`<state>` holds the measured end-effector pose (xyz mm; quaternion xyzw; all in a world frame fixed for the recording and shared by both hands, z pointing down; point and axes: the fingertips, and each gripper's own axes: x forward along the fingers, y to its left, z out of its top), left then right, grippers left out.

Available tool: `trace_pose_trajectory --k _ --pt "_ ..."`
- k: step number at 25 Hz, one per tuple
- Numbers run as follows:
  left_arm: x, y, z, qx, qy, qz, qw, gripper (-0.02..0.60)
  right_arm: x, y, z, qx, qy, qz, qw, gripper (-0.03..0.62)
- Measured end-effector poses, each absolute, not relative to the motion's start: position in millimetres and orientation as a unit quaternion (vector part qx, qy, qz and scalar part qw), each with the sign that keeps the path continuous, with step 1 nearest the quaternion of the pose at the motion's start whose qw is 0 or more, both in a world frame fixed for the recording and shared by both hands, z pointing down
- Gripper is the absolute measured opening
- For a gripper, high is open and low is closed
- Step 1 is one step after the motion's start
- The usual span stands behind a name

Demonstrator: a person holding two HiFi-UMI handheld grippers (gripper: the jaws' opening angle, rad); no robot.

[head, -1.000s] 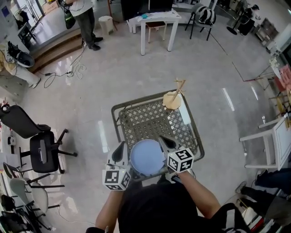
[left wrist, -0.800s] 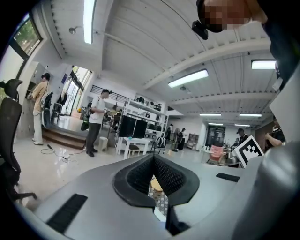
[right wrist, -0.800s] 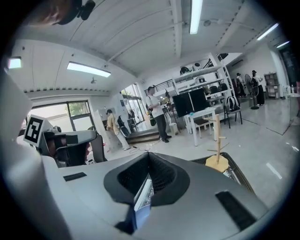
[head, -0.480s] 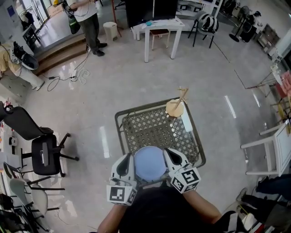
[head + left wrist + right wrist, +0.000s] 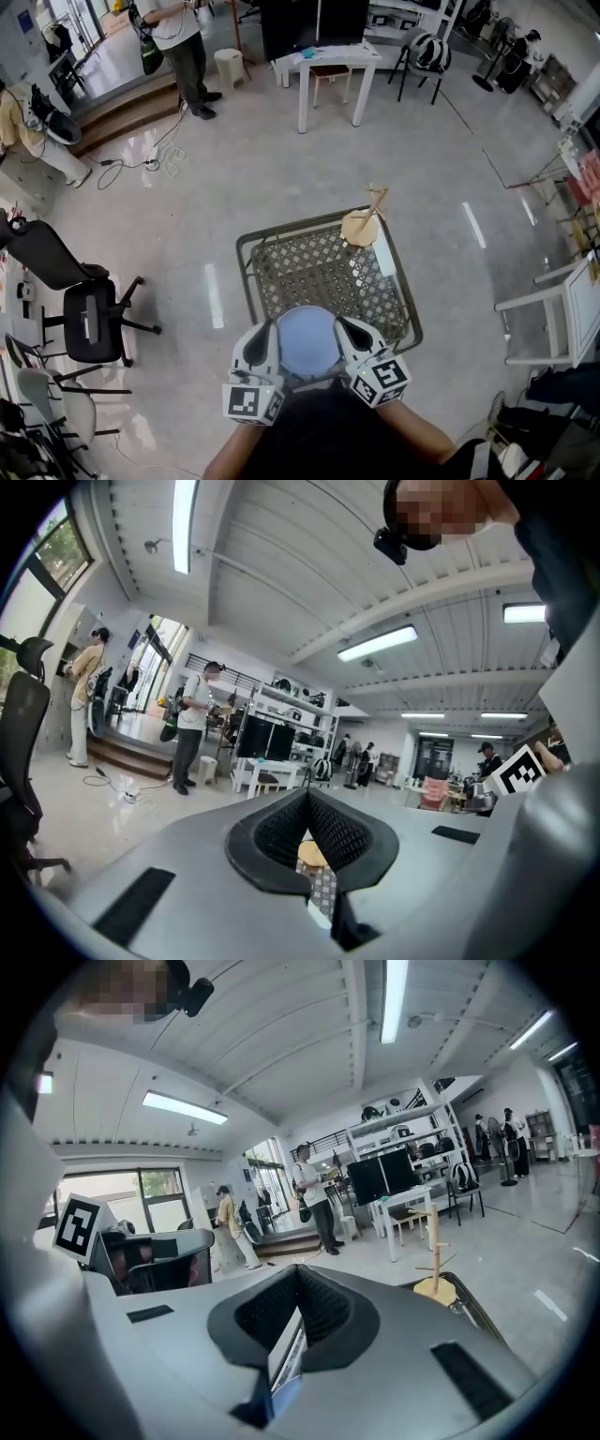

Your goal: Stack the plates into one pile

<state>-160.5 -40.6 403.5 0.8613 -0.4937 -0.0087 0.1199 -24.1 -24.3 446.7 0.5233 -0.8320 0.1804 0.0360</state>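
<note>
A round pale blue plate (image 5: 307,339) hangs over the near edge of the metal mesh table (image 5: 319,262), carried between both grippers. My left gripper (image 5: 265,330) is shut on the plate's left rim, and my right gripper (image 5: 345,326) is shut on its right rim. In the left gripper view the jaws (image 5: 309,829) are closed, with a pale sliver of the plate (image 5: 319,915) low between them. The right gripper (image 5: 298,1321) pinches the plate's thin edge (image 5: 286,1401) in its own view. I see no other plate.
A wooden peg stand (image 5: 361,225) sits at the table's far right corner, with a white strip (image 5: 382,253) beside it. A black office chair (image 5: 89,309) stands to the left, a white chair (image 5: 562,300) to the right. A white table (image 5: 328,56) and a person (image 5: 178,37) are far off.
Both grippers have risen a little with the blue plate and drawn it toward the table's near edge. Their hold on the rim is unchanged.
</note>
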Motion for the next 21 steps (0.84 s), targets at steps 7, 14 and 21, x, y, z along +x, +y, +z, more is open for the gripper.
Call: trace_pose_trajectory --k 7,14,21 --pt "-154 -43 408 0.864 -0.487 -0.003 0.126 0.015 -24 -28 444 0.518 -0.836 0.178 0.035 0.009" --pt "-151 -43 412 0.867 -0.48 0.001 0.136 0.015 -25 -28 440 0.514 -0.839 0.174 0.036 0.008" --pt "-149 -48 408 0.871 -0.475 -0.008 0.126 0.015 -23 -29 439 0.517 -0.838 0.169 0.033 0.008"
